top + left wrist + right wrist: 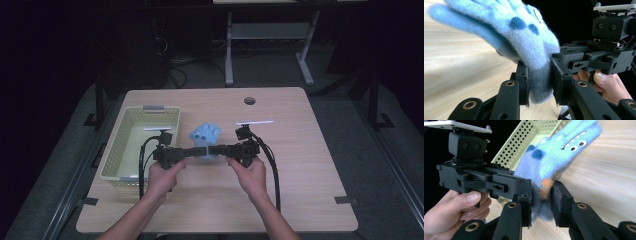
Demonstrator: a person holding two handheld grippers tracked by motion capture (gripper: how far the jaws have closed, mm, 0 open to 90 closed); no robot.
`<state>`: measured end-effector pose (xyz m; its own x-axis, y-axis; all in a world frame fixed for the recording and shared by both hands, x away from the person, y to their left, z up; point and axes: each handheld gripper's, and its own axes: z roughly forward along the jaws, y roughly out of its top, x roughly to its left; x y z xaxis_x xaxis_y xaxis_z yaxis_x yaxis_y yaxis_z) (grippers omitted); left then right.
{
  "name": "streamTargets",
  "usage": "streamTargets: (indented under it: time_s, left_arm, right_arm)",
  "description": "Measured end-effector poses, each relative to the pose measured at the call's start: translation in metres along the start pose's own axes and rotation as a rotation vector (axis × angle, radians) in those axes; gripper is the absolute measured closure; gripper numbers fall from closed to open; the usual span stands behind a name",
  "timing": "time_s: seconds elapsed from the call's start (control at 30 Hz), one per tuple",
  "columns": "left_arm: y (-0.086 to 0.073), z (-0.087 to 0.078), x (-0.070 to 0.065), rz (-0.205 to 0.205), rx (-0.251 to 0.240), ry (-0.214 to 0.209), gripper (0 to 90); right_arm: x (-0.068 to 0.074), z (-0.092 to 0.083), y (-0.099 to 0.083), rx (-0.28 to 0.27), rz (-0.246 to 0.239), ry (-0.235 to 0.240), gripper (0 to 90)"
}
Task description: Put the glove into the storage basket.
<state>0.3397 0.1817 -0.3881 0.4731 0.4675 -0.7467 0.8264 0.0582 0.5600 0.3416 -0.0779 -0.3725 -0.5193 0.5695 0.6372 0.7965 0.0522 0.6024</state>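
High view is showing a fuzzy blue glove (205, 140) hanging between both grippers above the wooden table (300, 165), beside the pale green basket (131, 145). Its fleece is carrying darker blue spots, an orange patch and a cartoon face. The left gripper (540, 83) and right gripper (541, 205) are each clamping its cuff.

No lettering, label, brand mark or number can be read anywhere here. The blue fleece glove (554, 157) rising out from between the jaws carries stitched eyes and a toothed mouth, a picture and not writing. The green basket (529, 145) beyond the jaws bears plain holes, and the surface (604, 182) shows bare wood grain.
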Motion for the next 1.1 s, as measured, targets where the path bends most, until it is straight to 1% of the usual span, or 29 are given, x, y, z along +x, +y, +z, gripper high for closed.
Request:
streamTargets:
  time_s: [0.03, 0.1, 0.17, 0.23, 0.3, 0.4, 0.5, 0.57, 0.6, 0.63, 0.67, 0.7, 0.73, 0.77, 0.83, 0.93, 1.0, 1.03, 1.1]
  left_arm:
    - [0.000, 0.000, 0.000, 0.000, 0.000, 0.000, 69.5]
    - [0.004, -0.008, 0.000, 0.001, -0.013, 0.000, 69.5]
    - [0.005, -0.012, 0.001, 0.009, -0.023, -0.001, 69.5]
    - [0.006, -0.015, 0.002, 0.008, -0.025, -0.002, 69.5]
    - [0.008, -0.022, 0.004, 0.006, -0.031, -0.004, 69.5]
    - [0.011, -0.029, 0.005, 0.009, -0.033, 0.000, 69.5]
    - [0.014, -0.036, 0.007, 0.014, -0.043, -0.008, 69.5]
    - [0.014, -0.038, 0.007, 0.012, -0.045, -0.012, 69.5]
    - [0.016, -0.044, 0.009, 0.013, -0.047, -0.023, 69.5]
    - [0.017, -0.047, 0.009, 0.018, -0.046, -0.021, 69.5]
    - [0.017, -0.047, 0.009, 0.018, -0.046, -0.021, 69.5]
    - [0.017, -0.052, 0.011, 0.022, -0.052, -0.020, 69.5]
    - [0.017, -0.052, 0.011, 0.022, -0.052, -0.020, 69.5]
    - [0.017, -0.058, 0.012, 0.013, -0.062, -0.023, 69.5]
    - [0.018, -0.064, 0.015, 0.014, -0.070, -0.024, 69.5]
    - [0.018, -0.072, 0.017, 0.016, -0.075, -0.013, 69.5]
    - [0.018, -0.074, 0.017, 0.015, -0.077, -0.013, 69.5]
    - [0.019, -0.079, 0.020, 0.011, -0.086, -0.021, 69.5]
    - [0.019, -0.082, 0.021, 0.010, -0.089, -0.027, 69.5]
  right_arm:
    - [0.001, 0.001, 0.001, 0.001, -0.005, 0.001, 71.4]
    - [0.004, 0.004, 0.004, -0.005, -0.007, 0.011, 71.4]
    - [0.008, 0.007, 0.008, -0.002, -0.014, 0.017, 71.5]
    - [0.011, 0.010, 0.011, -0.003, -0.019, 0.022, 71.4]
    - [0.013, 0.013, 0.013, -0.004, -0.022, 0.033, 71.4]
    - [0.016, 0.019, 0.016, -0.001, -0.011, 0.051, 71.4]
    - [0.019, 0.022, 0.019, -0.005, -0.017, 0.065, 71.4]
    - [0.020, 0.023, 0.021, -0.006, -0.022, 0.074, 71.4]
    - [0.023, 0.026, 0.023, -0.009, -0.025, 0.084, 71.4]
    - [0.024, 0.027, 0.025, -0.006, -0.023, 0.091, 71.4]
    - [0.026, 0.029, 0.026, -0.003, -0.026, 0.093, 71.4]
    - [0.028, 0.031, 0.026, -0.004, -0.029, 0.095, 71.4]
    - [0.030, 0.033, 0.027, -0.003, -0.031, 0.097, 71.4]
    - [0.031, 0.035, 0.028, 0.000, -0.036, 0.099, 71.4]
    - [0.035, 0.039, 0.030, 0.002, -0.040, 0.101, 71.4]
    - [0.040, 0.046, 0.033, 0.009, -0.048, 0.104, 71.4]
    - [0.042, 0.049, 0.034, 0.011, -0.053, 0.109, 71.4]
    - [0.045, 0.053, 0.036, 0.012, -0.054, 0.116, 71.4]
    - [0.047, 0.055, 0.037, 0.015, -0.055, 0.120, 71.3]
